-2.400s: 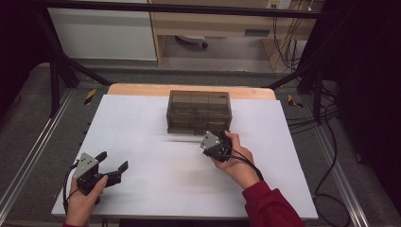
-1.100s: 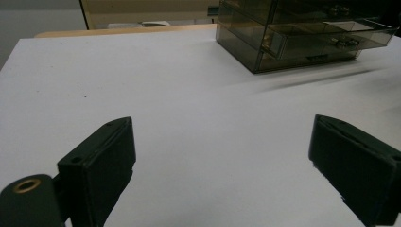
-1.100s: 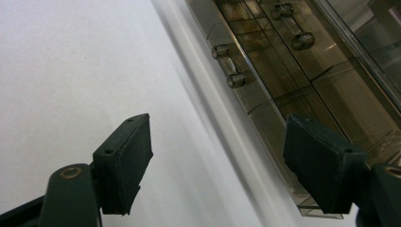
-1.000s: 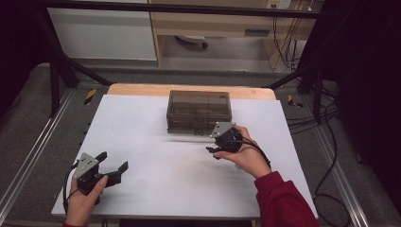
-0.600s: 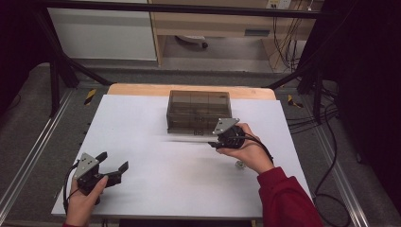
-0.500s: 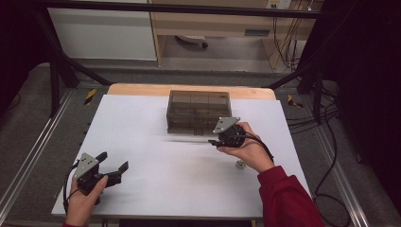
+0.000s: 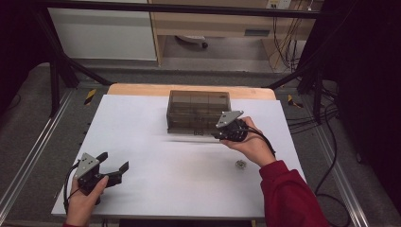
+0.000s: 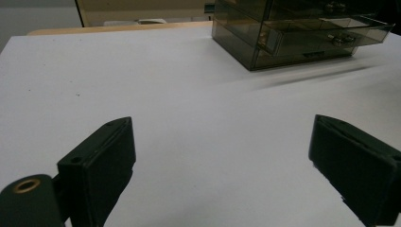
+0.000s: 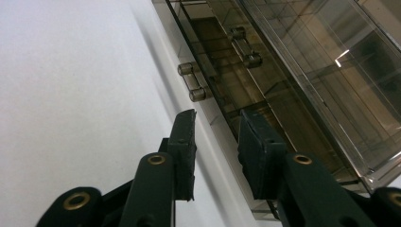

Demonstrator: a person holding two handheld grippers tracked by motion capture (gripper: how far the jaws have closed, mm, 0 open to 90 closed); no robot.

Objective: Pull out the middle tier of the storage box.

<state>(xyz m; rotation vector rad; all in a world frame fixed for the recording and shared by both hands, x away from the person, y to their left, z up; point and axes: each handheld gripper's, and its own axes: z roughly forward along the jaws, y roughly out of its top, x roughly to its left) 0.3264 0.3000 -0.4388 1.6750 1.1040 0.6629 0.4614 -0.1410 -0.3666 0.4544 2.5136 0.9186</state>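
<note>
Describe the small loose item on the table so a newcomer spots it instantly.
Start at the white table, then find the smoky drawer box at its far middle. Toward the near right, beside the red sleeve, lies a small round metallic piece, the sole loose item on the sheet.

We find a rectangular table with a flat white top (image 7: 156,142), and a strip of bare light wood (image 7: 142,89) exposed along its far edge. On the white surface, toward the far side and roughly centred, stands a smoky translucent plastic drawer box (image 7: 198,110); we see it again in the left gripper view (image 8: 293,33), resting flat on the white top. In the right gripper view its front (image 9: 283,90) carries small cylindrical pull handles (image 9: 193,82). A small round metallic object (image 7: 240,164) lies on the white top nearer the person's side, well apart from the box; we cannot identify it further.
</note>
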